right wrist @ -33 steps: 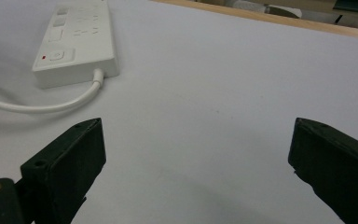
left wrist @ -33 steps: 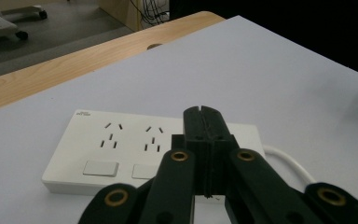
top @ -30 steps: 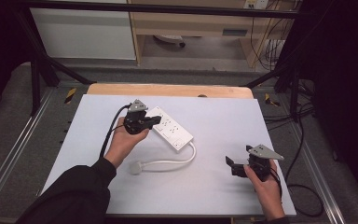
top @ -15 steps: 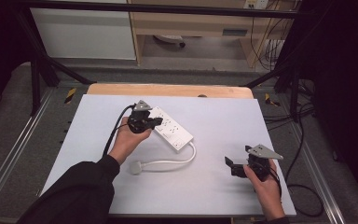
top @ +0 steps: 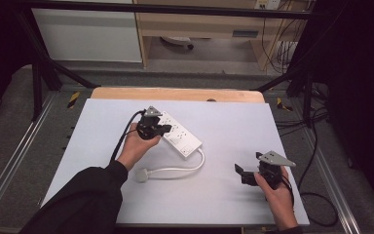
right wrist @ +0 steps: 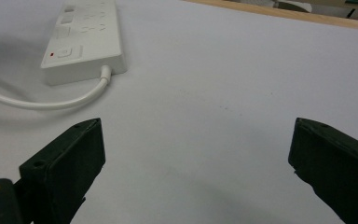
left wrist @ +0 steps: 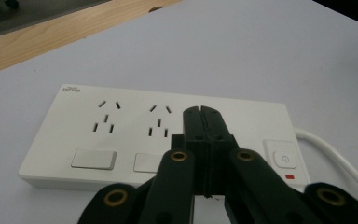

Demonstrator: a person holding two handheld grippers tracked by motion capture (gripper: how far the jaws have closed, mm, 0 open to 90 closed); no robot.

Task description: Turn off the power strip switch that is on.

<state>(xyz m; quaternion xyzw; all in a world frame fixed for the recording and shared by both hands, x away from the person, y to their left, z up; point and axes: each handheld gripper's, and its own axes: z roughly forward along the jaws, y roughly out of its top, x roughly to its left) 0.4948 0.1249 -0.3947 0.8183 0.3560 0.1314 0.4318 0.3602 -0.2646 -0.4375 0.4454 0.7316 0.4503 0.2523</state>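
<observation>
White sheeting covers the table [top: 224,195], with a strip of bare wood along its far edge and dark floor and metal rails around it. From the high view, a white power strip [top: 180,135] lies slantwise left of the table's middle, its cord [top: 195,165] looping back toward the near side and ending in a plug [top: 140,175]. The left gripper [top: 161,129] sits over the strip's far end with its jaws pressed together and nothing between them, while the right gripper [top: 240,173] hovers near the front right corner, well apart from the strip, its jaws spread wide and empty. Along the left gripper view, the two black jaws meet flat against each other right above the power strip [left wrist: 121,135], their tips over the face between the second socket group and the round power button [left wrist: 283,157]; whether they touch the plastic I cannot tell. Along the right gripper view, the jaws stand far apart at either lower corner with only bare sheet between them, and the power strip [right wrist: 86,42] lies far off at upper left, its cord [right wrist: 51,101] curving away to the left edge.
</observation>
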